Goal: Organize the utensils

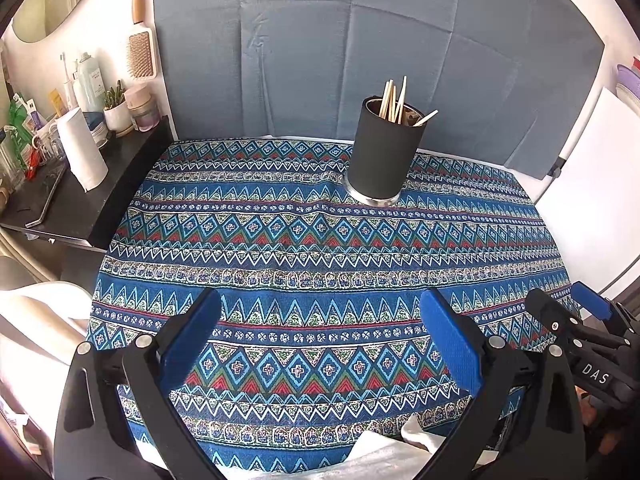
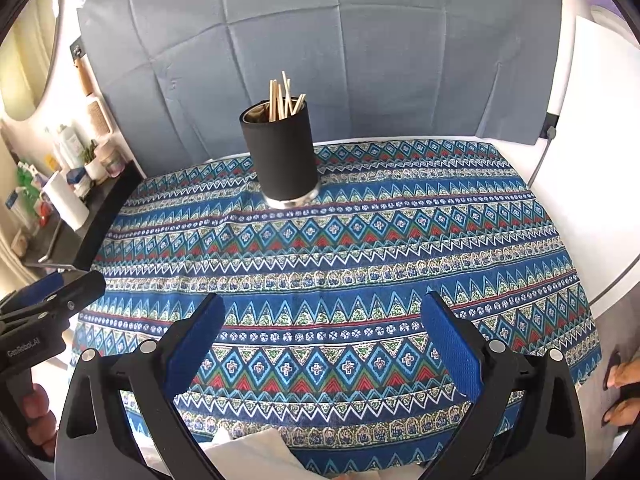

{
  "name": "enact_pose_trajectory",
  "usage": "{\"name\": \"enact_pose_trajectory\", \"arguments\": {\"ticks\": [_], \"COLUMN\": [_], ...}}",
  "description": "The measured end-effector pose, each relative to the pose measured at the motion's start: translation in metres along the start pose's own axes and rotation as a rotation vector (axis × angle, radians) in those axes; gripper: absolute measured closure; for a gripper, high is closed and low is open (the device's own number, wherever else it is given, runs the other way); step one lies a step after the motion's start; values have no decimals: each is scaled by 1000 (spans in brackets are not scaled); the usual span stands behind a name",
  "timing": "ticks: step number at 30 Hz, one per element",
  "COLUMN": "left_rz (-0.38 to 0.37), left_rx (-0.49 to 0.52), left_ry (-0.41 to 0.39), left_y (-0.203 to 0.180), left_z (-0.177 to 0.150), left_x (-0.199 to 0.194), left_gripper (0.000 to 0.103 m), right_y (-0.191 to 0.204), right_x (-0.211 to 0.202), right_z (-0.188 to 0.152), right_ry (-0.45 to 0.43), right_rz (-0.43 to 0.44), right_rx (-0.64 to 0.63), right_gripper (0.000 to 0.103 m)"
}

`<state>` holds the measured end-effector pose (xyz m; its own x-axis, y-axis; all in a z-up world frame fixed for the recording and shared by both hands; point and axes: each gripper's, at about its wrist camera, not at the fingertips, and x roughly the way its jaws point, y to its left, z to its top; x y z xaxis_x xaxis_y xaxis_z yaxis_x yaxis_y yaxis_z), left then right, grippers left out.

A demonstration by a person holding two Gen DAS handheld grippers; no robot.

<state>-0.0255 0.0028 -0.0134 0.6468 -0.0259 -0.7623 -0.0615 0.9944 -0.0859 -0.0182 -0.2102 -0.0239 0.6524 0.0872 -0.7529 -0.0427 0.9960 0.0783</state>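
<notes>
A black cylindrical holder (image 1: 380, 152) with a metal base stands upright at the far side of the patterned blue tablecloth (image 1: 304, 248). Several wooden chopsticks (image 1: 394, 100) stick up out of it. The holder (image 2: 282, 156) and chopsticks (image 2: 282, 96) also show in the right wrist view. My left gripper (image 1: 320, 312) is open and empty above the near part of the cloth. My right gripper (image 2: 322, 312) is open and empty too, and it shows at the right edge of the left wrist view (image 1: 560, 312). Both are well short of the holder.
A grey fabric backdrop (image 1: 340, 40) stands behind the table. A black side shelf (image 1: 80, 192) at the left holds a paper towel roll (image 1: 82, 148), bottles and jars. A white board (image 1: 592, 200) leans at the right. White cloth (image 1: 384, 452) lies at the near edge.
</notes>
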Motion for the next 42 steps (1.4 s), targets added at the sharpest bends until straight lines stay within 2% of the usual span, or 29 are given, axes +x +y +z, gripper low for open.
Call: {"name": "enact_pose_trajectory", "arguments": {"ticks": [20,28,42], "left_rz": [1,16,-1], "left_rx": [16,60,43], "left_ry": [17,-17,1], "left_y": [-9,-20,-18], "left_z": [0,0,-2], "left_x": [4,-3,0], "left_gripper": [6,6,6], "right_y": [-6,-10,-11], "right_x": [-3,-3,-1], "right_z": [-1,-2,-2], "right_ry": [-7,-8,-1], "right_rz": [11,8,9], "right_rx": [10,21,24], "right_gripper": [8,8,8]}}
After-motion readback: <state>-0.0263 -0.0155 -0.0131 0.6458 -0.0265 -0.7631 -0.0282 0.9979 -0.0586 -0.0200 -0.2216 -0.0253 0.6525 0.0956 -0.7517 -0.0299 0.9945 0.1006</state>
